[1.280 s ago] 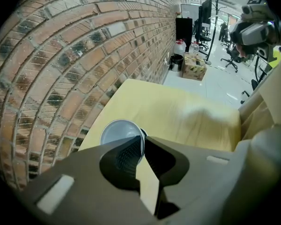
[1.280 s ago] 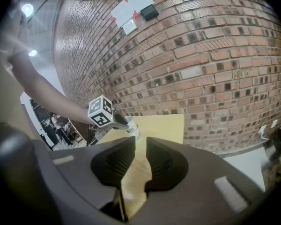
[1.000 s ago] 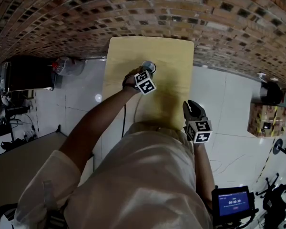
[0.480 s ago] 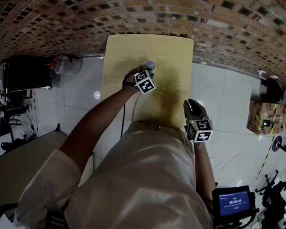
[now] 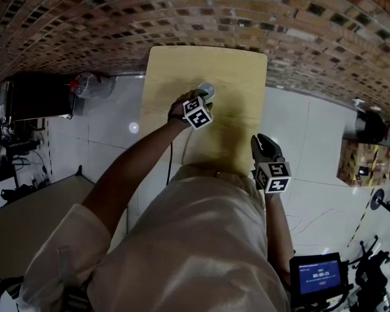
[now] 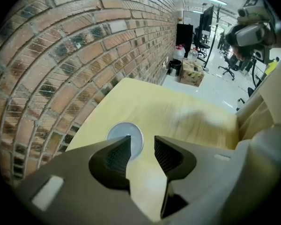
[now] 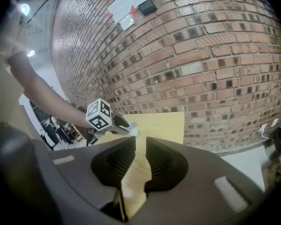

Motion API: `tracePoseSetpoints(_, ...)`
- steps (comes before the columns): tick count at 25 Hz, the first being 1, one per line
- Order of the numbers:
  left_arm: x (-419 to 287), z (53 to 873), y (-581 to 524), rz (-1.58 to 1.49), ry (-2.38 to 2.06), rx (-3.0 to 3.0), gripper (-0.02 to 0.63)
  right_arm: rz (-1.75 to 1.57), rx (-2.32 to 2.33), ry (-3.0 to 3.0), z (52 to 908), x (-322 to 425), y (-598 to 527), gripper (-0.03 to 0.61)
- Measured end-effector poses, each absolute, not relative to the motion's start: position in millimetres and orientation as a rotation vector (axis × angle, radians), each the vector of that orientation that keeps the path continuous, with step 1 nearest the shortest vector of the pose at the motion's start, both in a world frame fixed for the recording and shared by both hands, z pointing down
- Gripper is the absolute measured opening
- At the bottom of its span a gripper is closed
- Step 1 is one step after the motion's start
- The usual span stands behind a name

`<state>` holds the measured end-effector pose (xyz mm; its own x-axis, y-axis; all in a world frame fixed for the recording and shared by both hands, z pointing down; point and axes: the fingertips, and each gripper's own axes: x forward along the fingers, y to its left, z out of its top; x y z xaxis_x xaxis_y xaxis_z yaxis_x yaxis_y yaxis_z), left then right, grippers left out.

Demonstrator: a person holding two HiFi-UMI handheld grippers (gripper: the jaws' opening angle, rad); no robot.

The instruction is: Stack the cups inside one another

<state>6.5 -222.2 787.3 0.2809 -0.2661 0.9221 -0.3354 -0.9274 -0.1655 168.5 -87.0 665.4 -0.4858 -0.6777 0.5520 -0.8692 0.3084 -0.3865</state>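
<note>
A pale grey cup stands upright on the yellow wooden table; from above only its round rim shows, and I cannot tell whether others nest inside. My left gripper points steeply down right beside it. In the left gripper view the cup lies just past the left finger, partly hidden. The left gripper is opening, with only bare table between its jaws. My right gripper hovers at the table's near right corner. The right gripper holds nothing, its jaws a narrow gap apart.
A brick wall runs behind the table's far edge. White tiled floor lies on both sides. A black cabinet stands at the left, a cardboard box at the right, and a small screen at the lower right.
Both hands keep their places and the left gripper stays at the cup. Only the picture has shifted slightly.
</note>
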Motion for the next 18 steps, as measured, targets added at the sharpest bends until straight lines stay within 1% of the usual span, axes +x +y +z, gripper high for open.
tracePoseSetpoints(5, -4.9, 773.3, -214.5, 1.584, -0.669, 2.437, 0.197, 0.940, 1.366, -2.311, 662.8, 160.9, -91.1, 0.064)
tracePoseSetpoints(12, -42.9, 757.1, -192.9, 1.090, -0.969, 2.218, 0.204, 0.905, 1.339, -2.379, 652.1, 147.7, -104.7, 0.066)
tracePoseSetpoints(18, -62.4, 750.2, -164.3, 0.964, -1.046, 2.155, 0.205, 0.899, 1.326, -2.406, 652.2, 142.8, -103.4, 0.066)
